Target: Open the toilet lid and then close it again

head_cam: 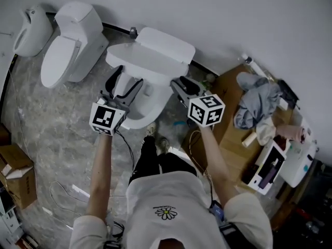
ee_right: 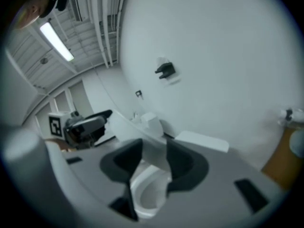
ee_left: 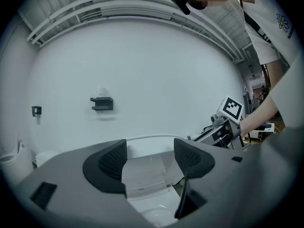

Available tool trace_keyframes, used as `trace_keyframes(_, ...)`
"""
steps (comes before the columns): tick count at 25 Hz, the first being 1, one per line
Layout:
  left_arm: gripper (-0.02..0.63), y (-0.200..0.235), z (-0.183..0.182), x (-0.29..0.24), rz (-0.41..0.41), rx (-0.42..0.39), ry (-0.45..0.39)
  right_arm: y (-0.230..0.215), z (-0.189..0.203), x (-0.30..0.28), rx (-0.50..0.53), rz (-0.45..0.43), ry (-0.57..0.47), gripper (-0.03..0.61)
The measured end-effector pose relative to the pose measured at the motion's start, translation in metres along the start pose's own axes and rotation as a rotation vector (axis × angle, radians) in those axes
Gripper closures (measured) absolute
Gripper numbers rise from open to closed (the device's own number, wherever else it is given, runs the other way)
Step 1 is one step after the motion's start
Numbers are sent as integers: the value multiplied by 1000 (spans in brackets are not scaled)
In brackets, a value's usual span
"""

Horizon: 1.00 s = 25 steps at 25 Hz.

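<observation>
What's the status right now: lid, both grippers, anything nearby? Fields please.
lid: partly raised
bowl: showing under the lid
left gripper: jaws apart, nothing clamped, at the lid's rim
right gripper: jaws apart, lid's edge between them; pressing unclear
nearby: second toilet at left, closed
</observation>
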<state>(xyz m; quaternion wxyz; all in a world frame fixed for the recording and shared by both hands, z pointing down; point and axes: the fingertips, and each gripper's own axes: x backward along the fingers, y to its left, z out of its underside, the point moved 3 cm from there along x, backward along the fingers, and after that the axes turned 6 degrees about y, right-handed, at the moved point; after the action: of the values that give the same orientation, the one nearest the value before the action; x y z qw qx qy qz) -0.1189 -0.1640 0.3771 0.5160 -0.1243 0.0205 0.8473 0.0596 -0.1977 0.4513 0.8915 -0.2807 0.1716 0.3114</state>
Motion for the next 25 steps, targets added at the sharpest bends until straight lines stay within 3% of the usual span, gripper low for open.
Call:
trace_keyframes(10, 293, 17, -38, -53, 103, 10, 18, -14, -49, 11, -81, 133, -100, 414)
trace_keyframes(16, 293, 27, -58, -82, 133, -17, 1, -15, -82, 8, -63, 150, -149, 413)
trace_keyframes(25, 293, 36, -79, -124, 137, -23, 14, -32, -112, -10, -9, 130, -117, 414)
